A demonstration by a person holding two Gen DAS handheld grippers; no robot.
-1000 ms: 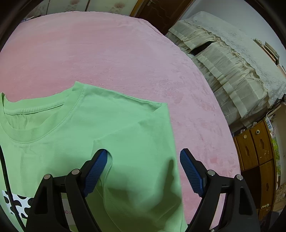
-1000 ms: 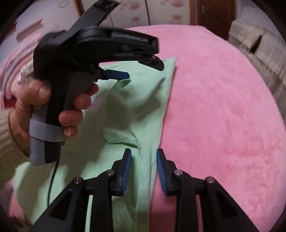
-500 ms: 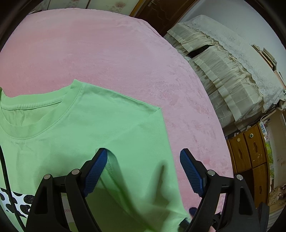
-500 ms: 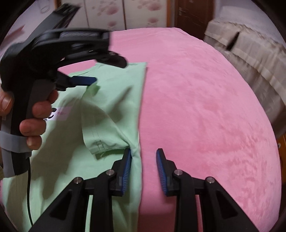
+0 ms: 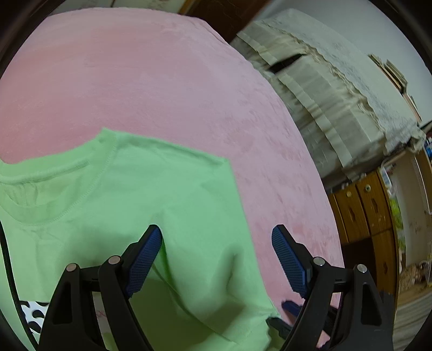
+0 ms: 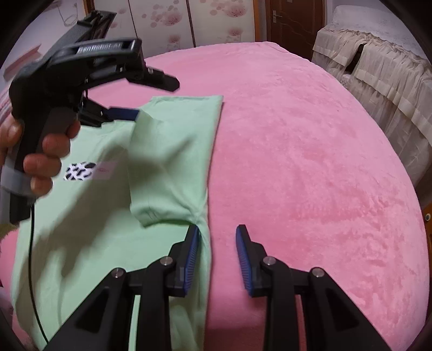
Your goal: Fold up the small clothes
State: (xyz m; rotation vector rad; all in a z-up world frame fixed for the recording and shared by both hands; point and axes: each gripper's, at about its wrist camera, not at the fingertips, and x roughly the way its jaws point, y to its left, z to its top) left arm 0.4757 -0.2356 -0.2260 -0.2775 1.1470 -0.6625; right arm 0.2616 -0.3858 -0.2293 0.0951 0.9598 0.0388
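Observation:
A light green T-shirt (image 6: 167, 162) lies flat on the pink blanket (image 6: 297, 162), collar (image 5: 54, 189) at the far end, with a black-and-white print (image 6: 81, 171) on its chest. One sleeve (image 6: 162, 210) is folded inward over the body. A hand holds my left gripper (image 6: 156, 100) above the shoulder; its jaws stand wide open, and the lower blue pad (image 6: 124, 113) touches the sleeve's fold. In its own view my left gripper (image 5: 217, 243) straddles the folded sleeve. My right gripper (image 6: 217, 256) hovers at the shirt's side edge, jaws narrowly apart, the edge beside the left pad.
Cream pleated covers (image 6: 378, 67) drape furniture beyond the blanket's right edge. Wooden drawers (image 5: 364, 216) stand below them. A dark door (image 6: 294, 24) and flowered wardrobe panels (image 6: 216, 24) line the far wall. A black cable (image 6: 32, 256) hangs from my left gripper across the shirt.
My right gripper has shifted right, so the shirt's side edge went from between its pads to beside the left one. Its tips now show low in the left wrist view.

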